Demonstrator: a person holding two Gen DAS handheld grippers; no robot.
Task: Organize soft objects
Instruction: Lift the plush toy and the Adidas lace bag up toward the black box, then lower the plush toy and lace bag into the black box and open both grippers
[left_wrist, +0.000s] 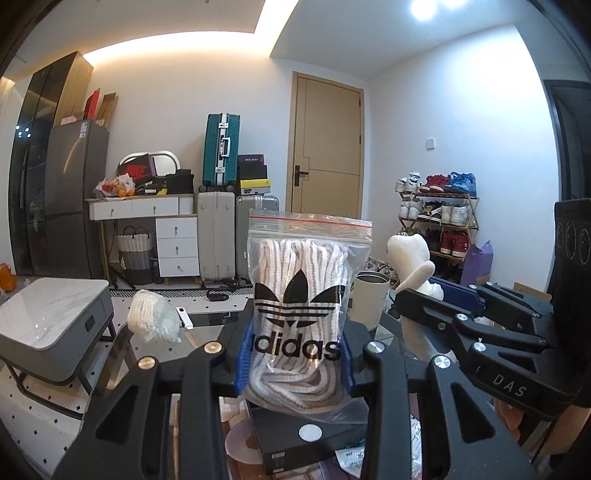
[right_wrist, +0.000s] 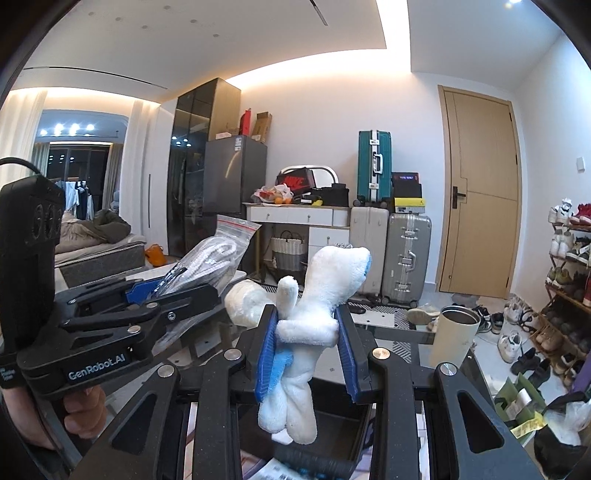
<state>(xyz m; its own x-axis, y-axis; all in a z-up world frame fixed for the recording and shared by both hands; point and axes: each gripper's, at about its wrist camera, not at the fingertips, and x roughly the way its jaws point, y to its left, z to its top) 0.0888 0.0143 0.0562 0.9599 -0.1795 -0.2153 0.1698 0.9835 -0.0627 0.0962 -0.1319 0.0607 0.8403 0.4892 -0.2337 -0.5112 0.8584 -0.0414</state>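
Note:
My left gripper (left_wrist: 295, 354) is shut on a clear zip bag of white laces (left_wrist: 301, 295) printed with a black trefoil logo; the bag stands upright between the blue pads, above the table. In the right wrist view the same bag (right_wrist: 210, 264) shows at the left, held by the left gripper (right_wrist: 162, 288). My right gripper (right_wrist: 306, 339) is shut on a white plush toy (right_wrist: 314, 314) with a blue patch, squeezed at its middle. The plush (left_wrist: 413, 266) and the right gripper (left_wrist: 421, 306) also appear at the right of the left wrist view.
A glass table (right_wrist: 388, 358) lies below with a cream tumbler (right_wrist: 456, 334), a white bundle in plastic (left_wrist: 153, 319) and a black shoebox (left_wrist: 303, 432) under the bag. A grey side table (left_wrist: 51, 325) is at left; suitcases, drawers and a shoe rack (left_wrist: 437, 214) line the walls.

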